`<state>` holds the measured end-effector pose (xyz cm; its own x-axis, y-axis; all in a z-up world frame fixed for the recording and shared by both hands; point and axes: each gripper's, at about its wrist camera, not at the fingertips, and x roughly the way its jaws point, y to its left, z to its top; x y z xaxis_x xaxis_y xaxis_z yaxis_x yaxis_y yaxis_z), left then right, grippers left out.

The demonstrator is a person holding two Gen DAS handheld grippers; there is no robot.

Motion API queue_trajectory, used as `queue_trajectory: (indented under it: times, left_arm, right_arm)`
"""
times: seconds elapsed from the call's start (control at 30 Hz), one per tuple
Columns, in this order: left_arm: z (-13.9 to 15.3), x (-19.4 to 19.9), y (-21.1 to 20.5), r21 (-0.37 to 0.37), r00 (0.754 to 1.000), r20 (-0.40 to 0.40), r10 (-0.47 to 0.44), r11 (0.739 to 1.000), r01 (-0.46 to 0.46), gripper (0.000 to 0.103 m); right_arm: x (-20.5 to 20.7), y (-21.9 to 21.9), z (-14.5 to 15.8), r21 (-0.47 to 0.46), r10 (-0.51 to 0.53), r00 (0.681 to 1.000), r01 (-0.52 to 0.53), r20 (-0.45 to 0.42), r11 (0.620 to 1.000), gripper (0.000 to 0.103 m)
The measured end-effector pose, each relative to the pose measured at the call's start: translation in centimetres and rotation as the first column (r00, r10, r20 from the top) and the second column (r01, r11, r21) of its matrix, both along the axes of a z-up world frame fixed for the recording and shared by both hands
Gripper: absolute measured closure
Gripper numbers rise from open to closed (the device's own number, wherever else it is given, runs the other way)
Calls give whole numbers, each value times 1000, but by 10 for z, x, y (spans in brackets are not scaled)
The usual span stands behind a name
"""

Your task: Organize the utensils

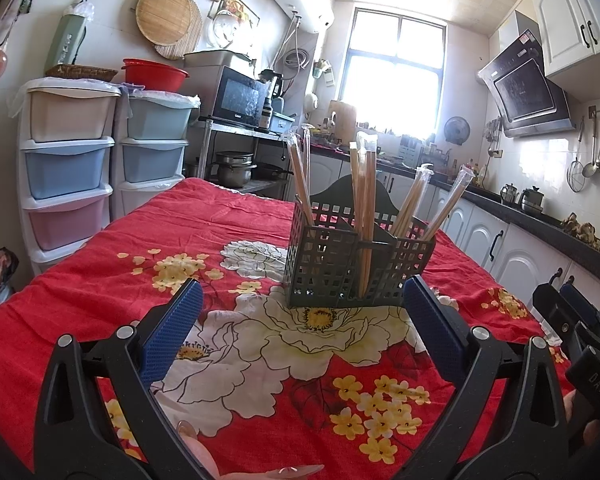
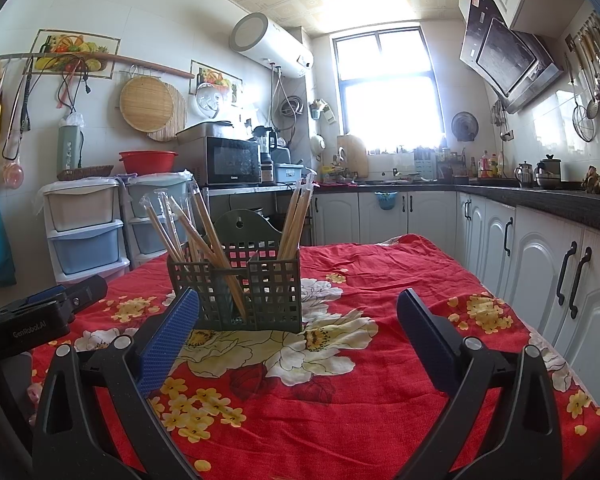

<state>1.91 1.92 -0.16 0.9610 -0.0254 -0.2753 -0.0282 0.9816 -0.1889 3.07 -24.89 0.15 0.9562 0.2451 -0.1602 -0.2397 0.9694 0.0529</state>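
dark green slotted caddy with wrapped chopsticks upright

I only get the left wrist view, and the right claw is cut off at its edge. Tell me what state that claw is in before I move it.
Observer: The right claw is open, with nothing between its fingers.
Operator: Give me the holder's position relative to it.
Observer: The holder stands ahead of it, off to the left, nearer its left finger.
Operator: Report any loose chopsticks on the cabinet side.
Observer: None show. The red cloth between the holder and the cabinets carries only its flower print, and the wrapped chopsticks all stand in the holder.
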Motion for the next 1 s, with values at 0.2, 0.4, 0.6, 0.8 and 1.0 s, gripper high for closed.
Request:
queue_trajectory:
  times: [0.2,0.4,0.6,0.8,1.0]
  left_arm:
    - [0,0,0,-1,1000,1,0,1000,0,11]
    - [0,1,0,-2,1000,-6,-7,1000,7,11]
    - [0,6,5,-10,1000,-26,-9,1000,9,11]
    - [4,11,18,-15,997,-66,35,999,-36,11]
    - [24,51,73,17,963,-255,81,997,-80,11]
  right_arm:
    - [0,0,0,1,0,1000,0,-1,1000,6]
    - [0,-1,0,2,-1,1000,1,-2,1000,6]
    - [0,-1,0,9,-11,1000,11,-8,1000,6]
    - [8,-16,12,36,-60,996,62,-60,997,6]
    - [73,-49,26,-75,-177,939,162,-296,984,6]
